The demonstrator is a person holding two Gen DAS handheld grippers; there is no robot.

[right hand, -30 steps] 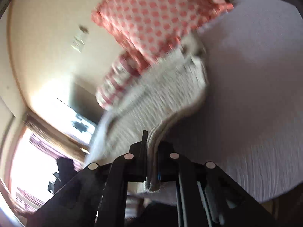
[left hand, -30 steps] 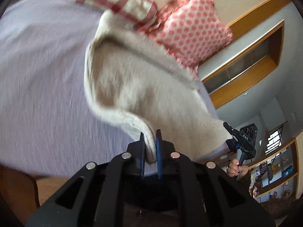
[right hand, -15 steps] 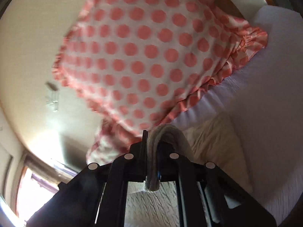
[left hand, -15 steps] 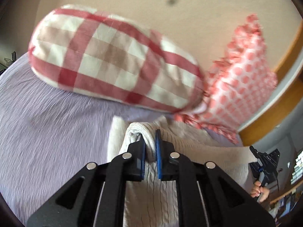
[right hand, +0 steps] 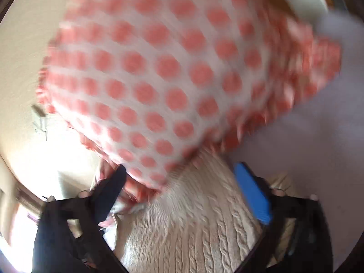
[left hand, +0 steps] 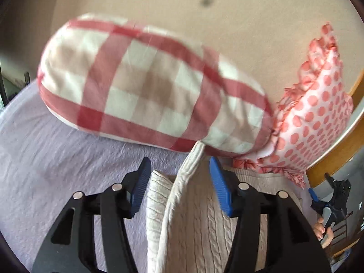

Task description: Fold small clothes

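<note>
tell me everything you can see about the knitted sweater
The knitted sweater is cream, cable-knit with ribbed edging, soft and thick-looking. It lies folded over on the lilac bedsheet, its far edge against the polka-dot pillow. Both the left gripper and the right gripper hang open above it.

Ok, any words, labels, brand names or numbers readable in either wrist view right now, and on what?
None can be read.
Cable-knit sweater: no tag or label shows.
Checked pillow and polka-dot pillow: pattern only, no text.
Left hand-held gripper and right hand-held gripper: both open, no markings visible.
Small fixture on the wall: too blurred to tell if it carries text.
</note>
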